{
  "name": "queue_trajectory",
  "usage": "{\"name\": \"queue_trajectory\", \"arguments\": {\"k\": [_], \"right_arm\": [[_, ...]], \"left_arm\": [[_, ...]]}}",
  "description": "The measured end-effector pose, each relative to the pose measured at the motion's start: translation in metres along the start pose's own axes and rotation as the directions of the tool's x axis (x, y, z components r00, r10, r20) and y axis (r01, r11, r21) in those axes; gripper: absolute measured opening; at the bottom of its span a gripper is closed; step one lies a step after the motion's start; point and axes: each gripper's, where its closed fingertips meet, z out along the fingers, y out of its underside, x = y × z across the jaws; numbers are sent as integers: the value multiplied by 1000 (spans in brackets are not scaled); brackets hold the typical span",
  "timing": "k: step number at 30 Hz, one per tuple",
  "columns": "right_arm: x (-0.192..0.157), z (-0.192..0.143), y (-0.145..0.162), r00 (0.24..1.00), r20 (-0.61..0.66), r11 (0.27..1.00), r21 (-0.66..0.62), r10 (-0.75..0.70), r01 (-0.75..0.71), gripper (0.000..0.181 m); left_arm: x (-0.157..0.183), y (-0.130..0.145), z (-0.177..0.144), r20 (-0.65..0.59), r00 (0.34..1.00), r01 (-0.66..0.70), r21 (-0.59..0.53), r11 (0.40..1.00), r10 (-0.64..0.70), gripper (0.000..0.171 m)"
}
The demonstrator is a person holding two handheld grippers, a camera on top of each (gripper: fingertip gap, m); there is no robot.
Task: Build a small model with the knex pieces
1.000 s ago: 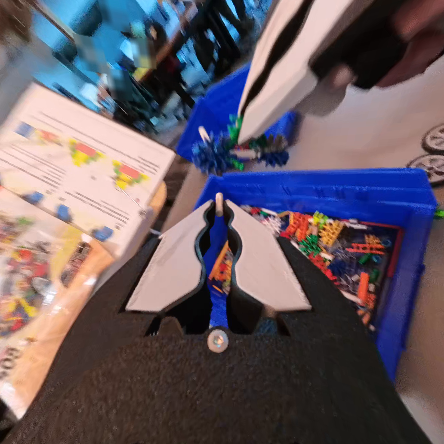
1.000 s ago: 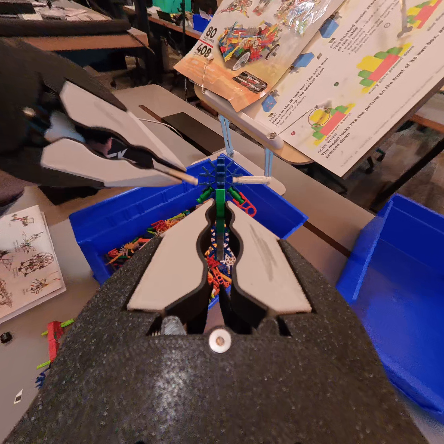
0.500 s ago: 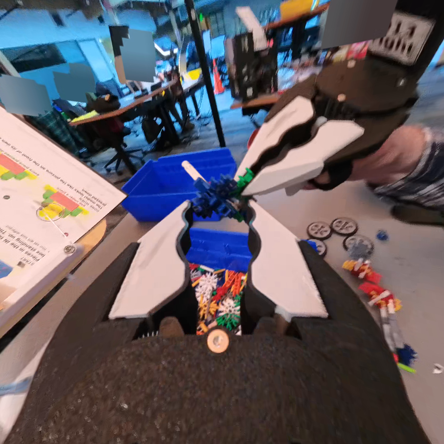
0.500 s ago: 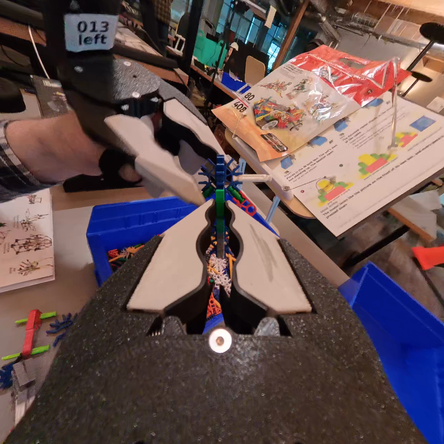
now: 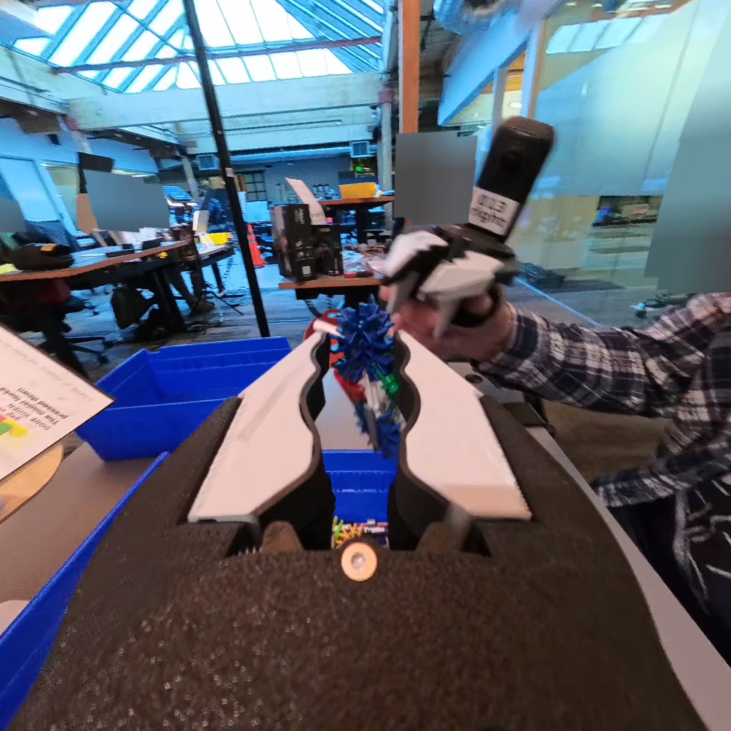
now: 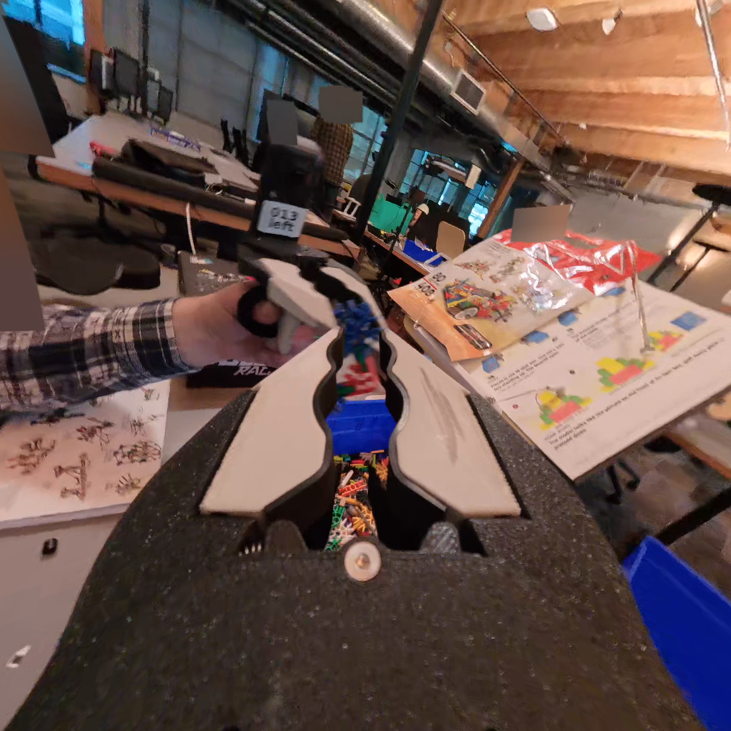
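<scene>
A toy assembly [image 5: 366, 348] of blue spiky connectors, white rods and green and red parts hangs in the air over a blue bin [image 5: 358, 472] of several loose pieces. My left gripper [image 5: 360, 338] has its fingers closed against the blue connector cluster from both sides. My right gripper [image 6: 360, 330] has its jaws apart, with the assembly [image 6: 356, 316] just past its tips. In the left wrist view the right gripper [image 5: 415, 320] stands open, up and right of the assembly, held by a hand in a plaid sleeve. The left gripper also shows in the right wrist view [image 6: 348, 320].
An empty blue bin [image 5: 190, 379] stands at the far left, another [image 6: 680, 613] at the lower right. A tilted instruction sheet [image 6: 593, 375] and a parts bag [image 6: 514, 292] sit on a stand. A booklet of drawings [image 6: 79, 455] lies on the table. A black pole [image 5: 225, 178] rises behind. My left and right fingertips are right by each other.
Both grippers tilted upward. My right gripper, shut on the green rod before, has opened. My left gripper dropped its white rod, opened, and now closes around the blue connectors.
</scene>
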Motion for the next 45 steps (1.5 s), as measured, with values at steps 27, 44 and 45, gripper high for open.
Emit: {"name": "queue_trajectory", "arguments": {"k": [27, 44, 45], "right_arm": [[-38, 10, 17, 930, 330, 986, -84, 161, -141, 10], [-28, 13, 22, 974, 225, 971, -228, -17, 70, 4], [-28, 13, 22, 976, 216, 970, -231, -27, 77, 5]], "left_arm": [[57, -12, -1, -423, 898, 197, 149, 969, -118, 29], [48, 26, 15, -222, 974, -90, -145, 985, 56, 46], [48, 26, 15, -221, 974, -88, -144, 986, 55, 45]]}}
